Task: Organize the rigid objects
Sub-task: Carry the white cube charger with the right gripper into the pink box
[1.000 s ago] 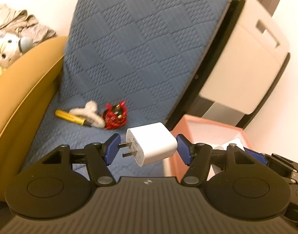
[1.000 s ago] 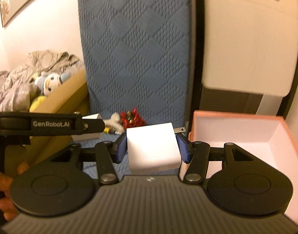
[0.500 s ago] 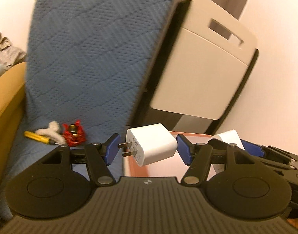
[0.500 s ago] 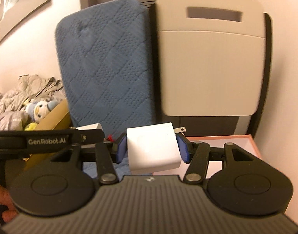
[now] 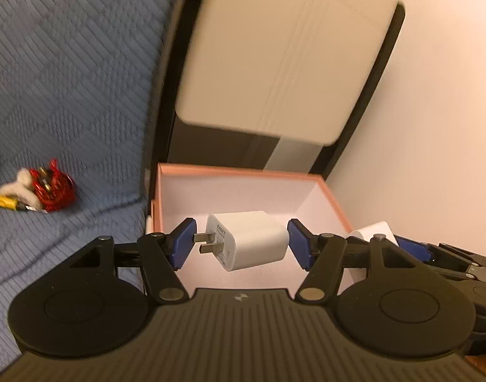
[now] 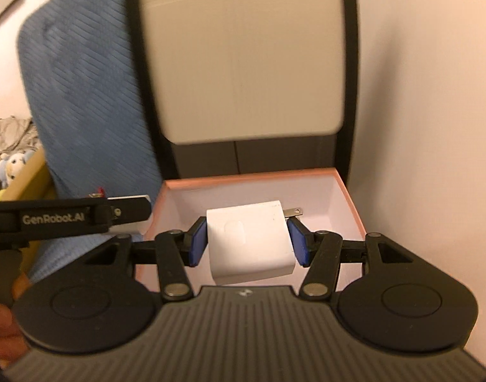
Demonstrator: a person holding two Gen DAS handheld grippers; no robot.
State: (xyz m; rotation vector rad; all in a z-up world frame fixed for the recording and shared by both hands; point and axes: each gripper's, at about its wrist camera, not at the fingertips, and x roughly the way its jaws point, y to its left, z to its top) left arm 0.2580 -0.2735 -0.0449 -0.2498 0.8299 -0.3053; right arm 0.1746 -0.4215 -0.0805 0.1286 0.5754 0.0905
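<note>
Against a pale wall, low in both frames, the pink box (image 5: 236,176) lies open while the left gripper (image 5: 241,242) clamps a white charger (image 5: 252,240) and the right gripper (image 6: 247,238) grips a second white charger (image 6: 249,242) above it.

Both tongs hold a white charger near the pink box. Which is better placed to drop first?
Right, probably. Its charger hangs over the box centre; the left charger is nearer the box's front-left corner.

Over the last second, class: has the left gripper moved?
Yes. The left gripper, holding its white charger, swung right from the blue cushion to the pink box.
</note>
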